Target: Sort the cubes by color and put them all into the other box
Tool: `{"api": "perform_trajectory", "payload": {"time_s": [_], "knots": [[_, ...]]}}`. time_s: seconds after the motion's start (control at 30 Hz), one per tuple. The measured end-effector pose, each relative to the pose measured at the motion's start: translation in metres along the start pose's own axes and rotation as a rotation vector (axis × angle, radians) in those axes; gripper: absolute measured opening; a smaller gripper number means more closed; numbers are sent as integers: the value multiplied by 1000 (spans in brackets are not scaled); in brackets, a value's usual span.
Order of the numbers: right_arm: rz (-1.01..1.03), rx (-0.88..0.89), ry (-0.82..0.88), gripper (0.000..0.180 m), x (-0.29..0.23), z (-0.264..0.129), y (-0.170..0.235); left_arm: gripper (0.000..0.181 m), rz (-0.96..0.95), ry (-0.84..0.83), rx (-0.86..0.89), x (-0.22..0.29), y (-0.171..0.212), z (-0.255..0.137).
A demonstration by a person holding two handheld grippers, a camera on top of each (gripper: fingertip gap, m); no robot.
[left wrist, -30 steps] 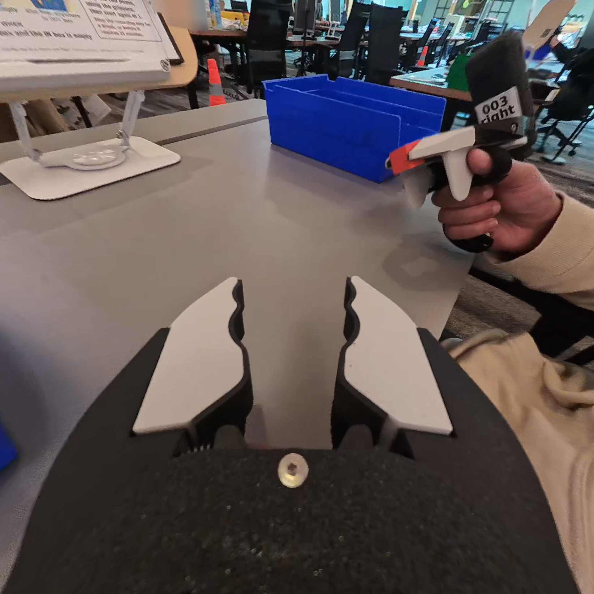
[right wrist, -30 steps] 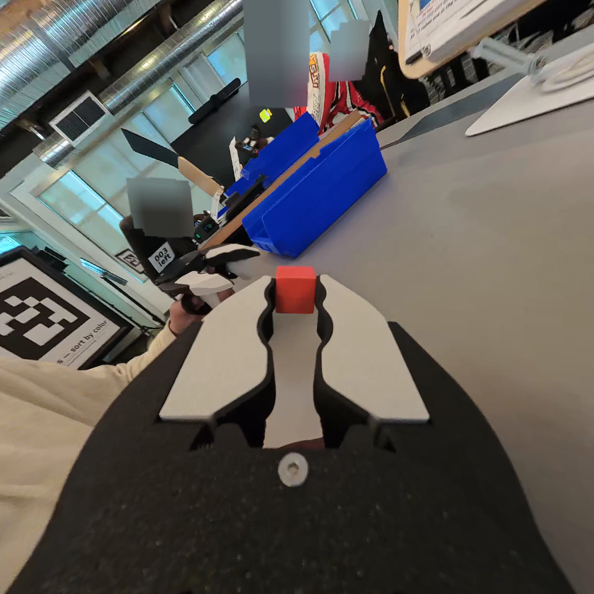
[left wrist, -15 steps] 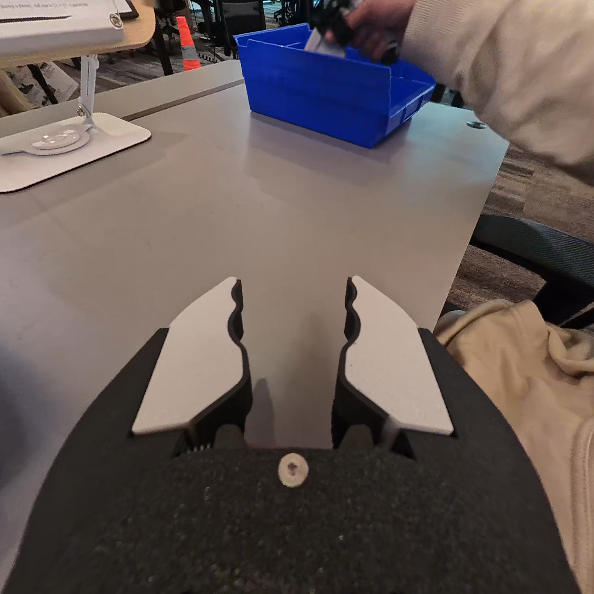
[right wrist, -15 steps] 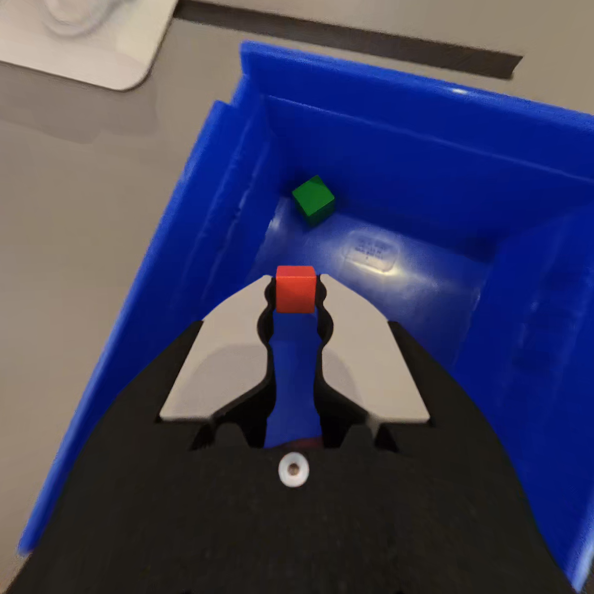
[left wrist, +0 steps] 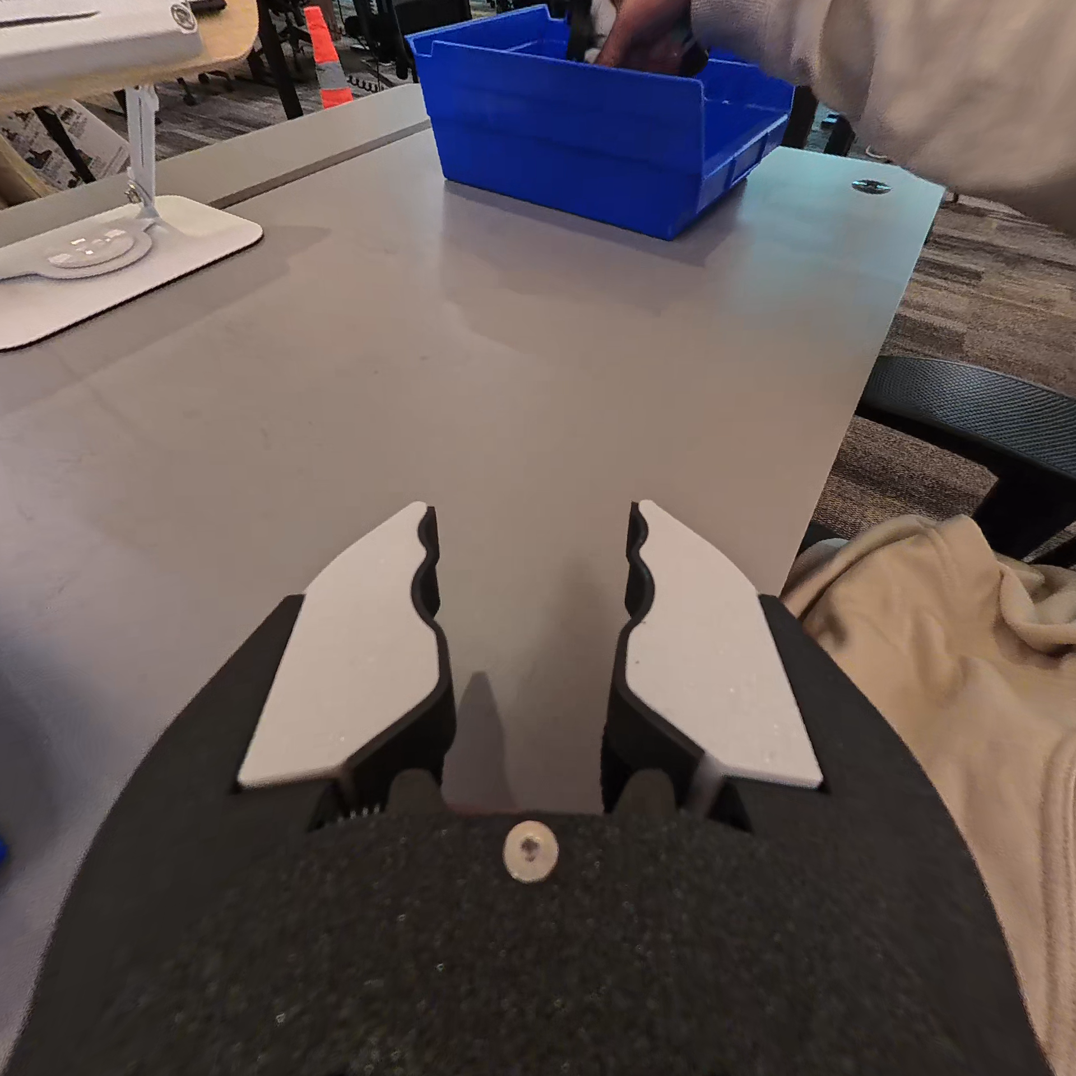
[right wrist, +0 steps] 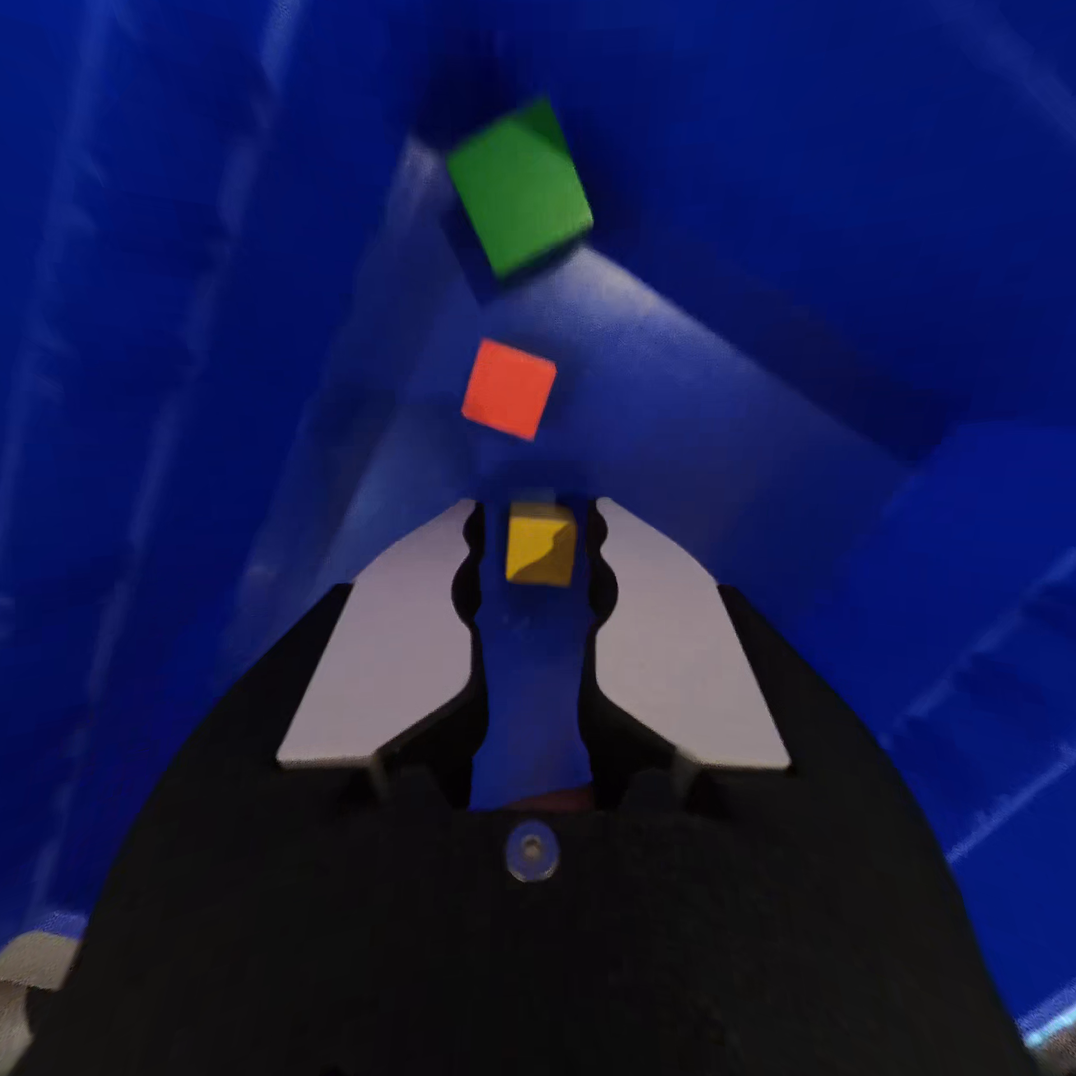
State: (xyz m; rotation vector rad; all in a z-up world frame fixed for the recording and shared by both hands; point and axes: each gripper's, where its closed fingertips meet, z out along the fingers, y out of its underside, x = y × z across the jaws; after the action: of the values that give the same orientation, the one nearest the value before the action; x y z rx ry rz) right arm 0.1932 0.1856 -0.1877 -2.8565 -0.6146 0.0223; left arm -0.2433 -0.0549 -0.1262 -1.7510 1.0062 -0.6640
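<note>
deep inside the blue bin (right wrist: 174,407) the right gripper (right wrist: 538,524) hangs w/ fingers apart, yellow cube (right wrist: 540,550) loose between them; red cube (right wrist: 508,389) & green cube (right wrist: 518,189) lie beyond. left gripper (left wrist: 531,524) waits spread, empty, over the grey table (left wrist: 524,361), prob ready for next pick

Both grippers have black grainy bodies, pale grey wavy-edged fingers (left wrist: 361,658) and a silver screw (left wrist: 530,851); the sleeve (left wrist: 931,87) is cream.
</note>
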Motion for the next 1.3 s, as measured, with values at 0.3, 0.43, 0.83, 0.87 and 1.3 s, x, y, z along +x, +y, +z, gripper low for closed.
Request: {"api": "perform_trajectory", "payload": {"time_s": [0.3,0.43,0.83,0.87,1.3], "knots": [[-5,228,66,31,-2,-68,38,62,43,-4,-8,7,0,3],[25,709,-20,31,-75,-142,35,62,16,-56,11,-4,-4,-1],[-195,1338,-225,35,-335,-156,85,65,-245,-182,32,-43,4,-15],[-226,1322,-180,35,-338,-153,84,65,-245,-179,23,-42,6,-15],[-194,1213,-377,31,-351,-135,82,59,-231,-331,-456,-184,7,-114]]}}
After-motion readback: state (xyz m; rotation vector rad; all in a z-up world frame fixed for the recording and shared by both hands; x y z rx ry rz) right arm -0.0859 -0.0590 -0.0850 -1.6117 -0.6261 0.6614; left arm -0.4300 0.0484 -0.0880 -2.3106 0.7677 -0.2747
